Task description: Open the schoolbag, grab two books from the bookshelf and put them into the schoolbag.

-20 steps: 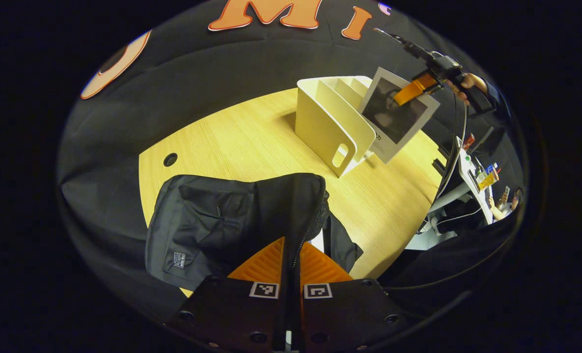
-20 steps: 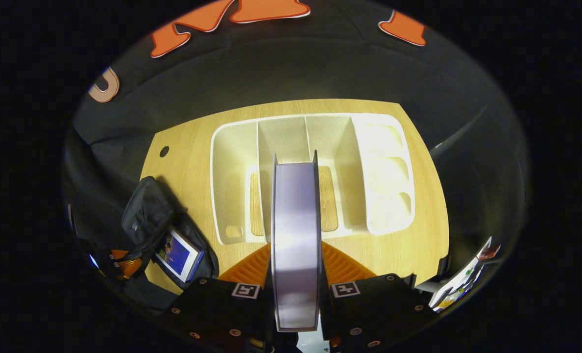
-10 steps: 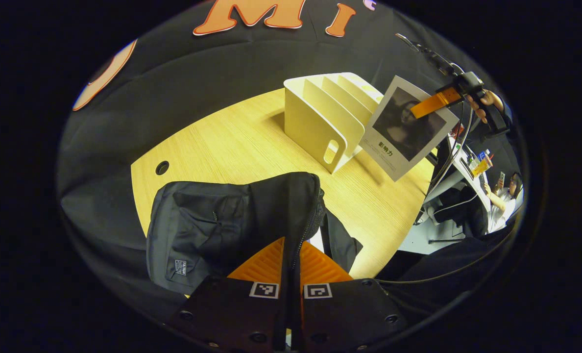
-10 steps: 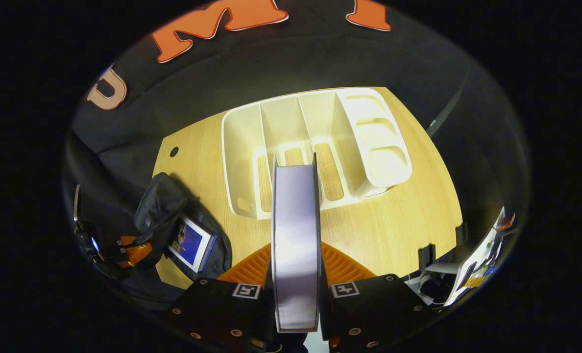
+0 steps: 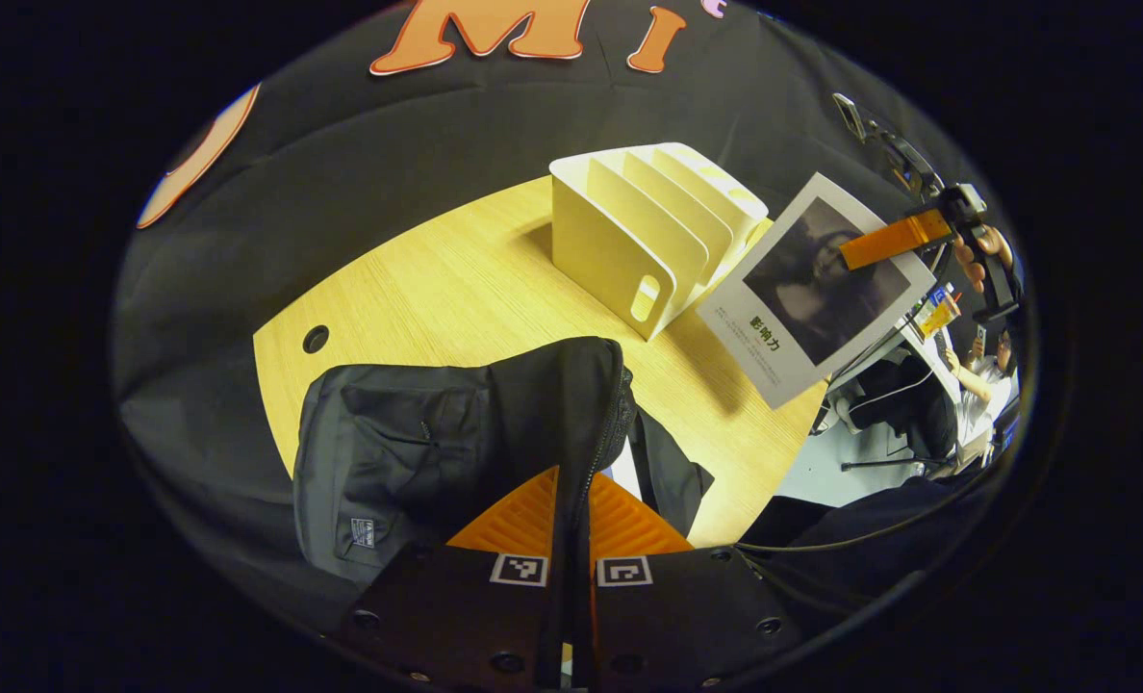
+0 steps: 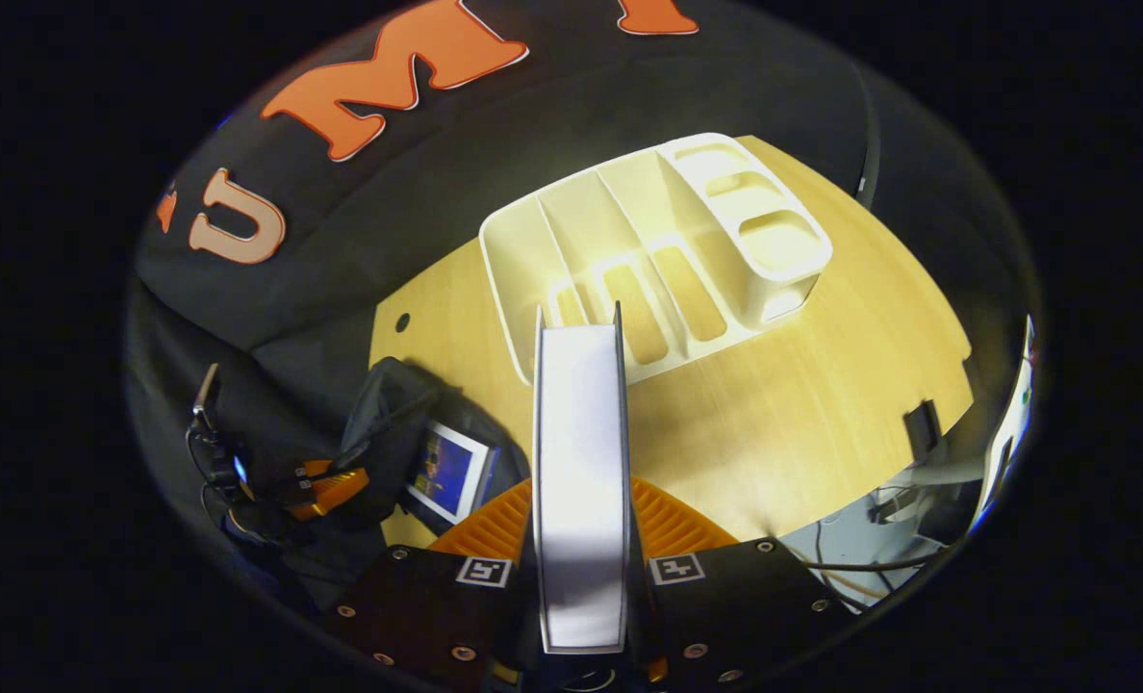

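Since a second ago you carried the grey-covered book [image 5: 815,289] clear of the bookshelf [image 5: 644,231]: it had stood right over the slots, and now it hung in the air beside the shelf's near end, above the tabletop [image 5: 456,279], tilted with its cover facing the left claw's camera. In the right gripper view the bookshelf [image 6: 653,241] had slid up and to the right, and the schoolbag [image 6: 389,423] had come closer to the middle.

Right claw [image 6: 581,500]: clamped on the book [image 6: 579,462], one finger on each cover, page edge facing the camera. In the left gripper view this same claw [image 5: 894,241] gripped the book's upper corner, with your hand [image 5: 980,255] behind it.

Left claw [image 5: 571,500]: fingers together, pinching the schoolbag's [image 5: 456,433] zippered edge and lifting it, so the mouth gaped. In the right gripper view that claw [image 6: 326,486] sat at the bag's left side, holding the flap up.

Schoolbag: black, lying at the near left corner of the tabletop [image 6: 802,404], well apart from the bookshelf. A blue-covered book [image 6: 448,470] lay inside the open mouth, its cover visible in the right gripper view.

Bookshelf: cream, with upright dividers; the slots visible from above held no books. A round cable hole [image 5: 316,338] sat in the tabletop to the left of the bag.
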Demonstrator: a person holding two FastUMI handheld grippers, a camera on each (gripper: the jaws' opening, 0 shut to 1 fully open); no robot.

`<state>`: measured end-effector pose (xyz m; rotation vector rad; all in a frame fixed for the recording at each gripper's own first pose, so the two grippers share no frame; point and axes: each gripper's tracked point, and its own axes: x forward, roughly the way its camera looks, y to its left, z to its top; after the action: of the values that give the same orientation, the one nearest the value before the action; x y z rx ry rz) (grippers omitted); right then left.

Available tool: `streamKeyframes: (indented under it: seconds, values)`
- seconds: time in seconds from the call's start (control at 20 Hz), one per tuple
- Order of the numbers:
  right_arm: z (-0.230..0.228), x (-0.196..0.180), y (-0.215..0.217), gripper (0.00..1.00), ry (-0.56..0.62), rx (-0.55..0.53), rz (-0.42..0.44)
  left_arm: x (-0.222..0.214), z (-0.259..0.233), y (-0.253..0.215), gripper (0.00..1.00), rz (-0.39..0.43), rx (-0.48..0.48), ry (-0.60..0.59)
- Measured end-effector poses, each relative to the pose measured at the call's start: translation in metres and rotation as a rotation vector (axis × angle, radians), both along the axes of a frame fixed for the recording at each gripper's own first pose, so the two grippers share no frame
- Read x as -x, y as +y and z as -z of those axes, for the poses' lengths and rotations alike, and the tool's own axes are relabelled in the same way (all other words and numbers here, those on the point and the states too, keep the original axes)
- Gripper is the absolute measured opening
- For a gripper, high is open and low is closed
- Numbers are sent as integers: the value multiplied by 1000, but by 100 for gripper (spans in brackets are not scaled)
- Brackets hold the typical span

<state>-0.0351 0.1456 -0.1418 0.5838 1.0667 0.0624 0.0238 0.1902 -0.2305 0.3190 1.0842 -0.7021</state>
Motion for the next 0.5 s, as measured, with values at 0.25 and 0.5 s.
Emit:
streamKeyframes:
  seconds: [0.25,0.5]
  values:
    - [9,6,33,37,-36,-128,33,3,-1,1,5,-24,17,3]
    - [15,4,69,37,-53,-243,48,-2,-6,3,5,-25,9,-5]
